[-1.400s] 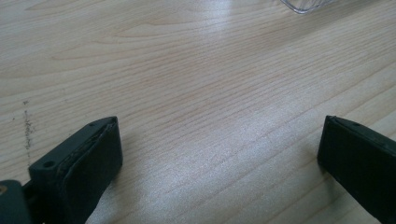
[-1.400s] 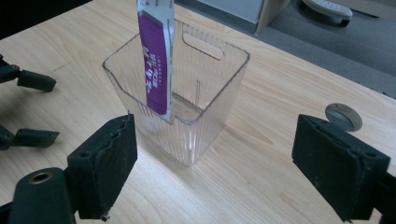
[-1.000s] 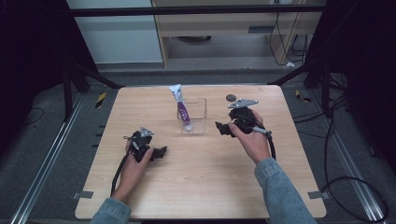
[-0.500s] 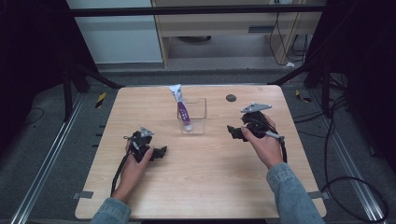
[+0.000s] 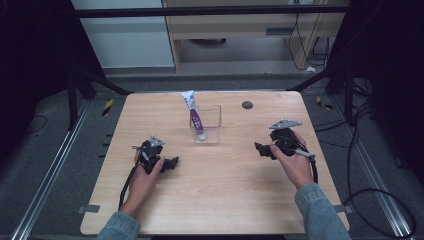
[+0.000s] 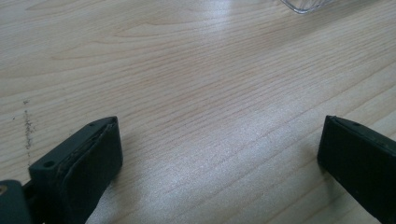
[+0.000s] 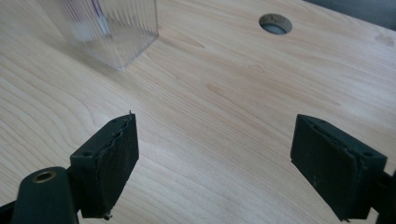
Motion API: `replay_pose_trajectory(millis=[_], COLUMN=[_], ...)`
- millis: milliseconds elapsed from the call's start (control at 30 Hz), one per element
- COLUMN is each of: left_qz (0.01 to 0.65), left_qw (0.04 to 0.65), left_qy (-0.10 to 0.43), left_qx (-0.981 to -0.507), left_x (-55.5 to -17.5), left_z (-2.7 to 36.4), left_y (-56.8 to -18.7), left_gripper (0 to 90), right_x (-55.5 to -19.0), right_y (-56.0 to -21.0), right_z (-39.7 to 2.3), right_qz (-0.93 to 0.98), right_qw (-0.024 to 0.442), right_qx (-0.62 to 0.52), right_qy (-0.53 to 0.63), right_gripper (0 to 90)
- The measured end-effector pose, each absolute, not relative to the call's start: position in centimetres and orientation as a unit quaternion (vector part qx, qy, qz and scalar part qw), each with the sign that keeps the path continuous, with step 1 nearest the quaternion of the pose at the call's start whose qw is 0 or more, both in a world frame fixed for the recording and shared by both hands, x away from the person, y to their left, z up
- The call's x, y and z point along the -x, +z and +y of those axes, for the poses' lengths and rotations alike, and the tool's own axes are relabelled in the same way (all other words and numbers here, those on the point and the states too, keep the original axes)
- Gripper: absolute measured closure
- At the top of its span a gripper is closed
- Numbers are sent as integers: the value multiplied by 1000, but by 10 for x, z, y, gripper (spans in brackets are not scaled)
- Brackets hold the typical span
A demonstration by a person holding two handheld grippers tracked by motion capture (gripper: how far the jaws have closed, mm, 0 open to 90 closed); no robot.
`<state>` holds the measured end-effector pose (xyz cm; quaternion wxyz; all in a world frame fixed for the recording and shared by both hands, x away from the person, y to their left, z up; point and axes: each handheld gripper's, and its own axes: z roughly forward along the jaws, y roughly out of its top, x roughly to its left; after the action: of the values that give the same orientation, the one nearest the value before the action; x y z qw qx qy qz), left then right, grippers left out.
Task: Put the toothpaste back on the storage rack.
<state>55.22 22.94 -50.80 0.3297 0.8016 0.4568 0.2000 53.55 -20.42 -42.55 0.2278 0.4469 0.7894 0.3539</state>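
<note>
- The tube (image 5: 193,114), white with a purple label, stands tilted inside the clear box (image 5: 212,131) near the middle of the table's far half, its crimped end leaning out over the box's left rim. I judge the placing done: the tube is in and nothing grips it.
- In the right gripper view a corner of the clear box (image 7: 122,37) sits up and left of my jaws, well apart from them, with a purple streak showing through the wall.
- My right gripper (image 5: 264,149) is at the table's right side, near the box but clear of it, jaws wide with bare wood between them. Against the pictures from a second ago it has drawn back from beside the box, toward me and the right edge, and sits lower.
- My left gripper (image 5: 171,163) rests on the wood at the left, jaws also spread wide and empty; it has kept its place. In its own view just a sliver of the box (image 6: 308,4) shows at the top edge.
- A round hole (image 5: 247,105) in the table (image 5: 230,200) lies beyond the right gripper.
- So I read this as the retreat after release. Next I would settle both grippers on the wood, apart from the box, without nudging it, since the tube leans and could tip.
</note>
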Motion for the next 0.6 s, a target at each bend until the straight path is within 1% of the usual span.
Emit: replay_pose_trajectory(millis=[300,600], left_qz=[457,457], left_qw=[330,330], left_qy=[200,200], left_qx=[-801,-801], left_x=[-552,-552], left_z=[229,229], left_y=[-508,-508], left_gripper=[0,0], right_x=[-537,-547], right_y=[-449,-470], right_z=[-218,-227], right_qz=[781,769], right_qw=[219,204], right_qx=[-470,-500], right_qy=[347,341], right_gripper=[152,153])
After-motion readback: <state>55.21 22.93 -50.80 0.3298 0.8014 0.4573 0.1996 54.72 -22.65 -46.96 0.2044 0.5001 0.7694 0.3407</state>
